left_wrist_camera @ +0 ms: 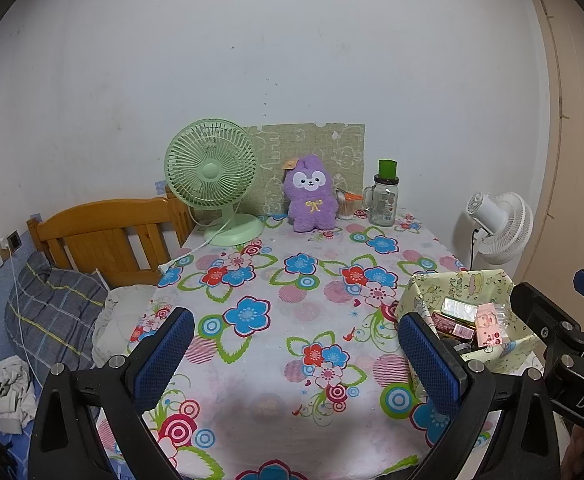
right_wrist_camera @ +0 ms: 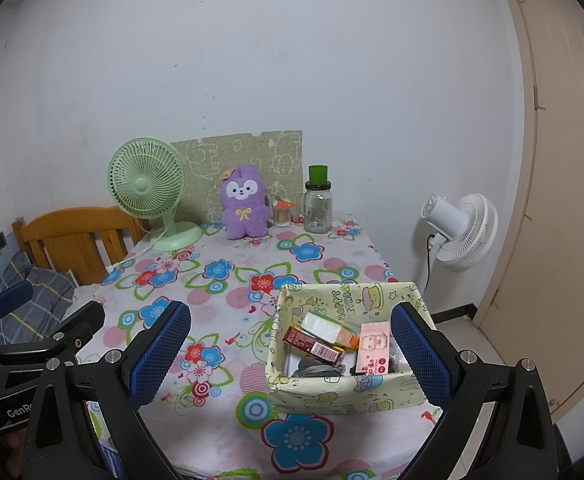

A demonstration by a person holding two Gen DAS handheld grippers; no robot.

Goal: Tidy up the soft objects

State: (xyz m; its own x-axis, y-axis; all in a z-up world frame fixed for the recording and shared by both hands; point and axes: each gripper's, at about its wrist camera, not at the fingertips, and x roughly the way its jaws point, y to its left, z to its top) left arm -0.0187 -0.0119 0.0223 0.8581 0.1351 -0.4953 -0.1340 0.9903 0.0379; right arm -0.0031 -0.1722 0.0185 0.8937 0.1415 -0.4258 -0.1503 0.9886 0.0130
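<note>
In the left wrist view, the left gripper (left_wrist_camera: 298, 354) is wide apart and holds nothing; the plush (left_wrist_camera: 311, 194) sits upright at the far table (left_wrist_camera: 252, 392) edge, between fan (left_wrist_camera: 212, 172) and jar (left_wrist_camera: 384, 202).

In the right wrist view, the right gripper (right_wrist_camera: 292, 350) is also wide and empty, near the box (right_wrist_camera: 344, 394). Best is to squeeze the plush at its body, avoiding the jar.
</note>
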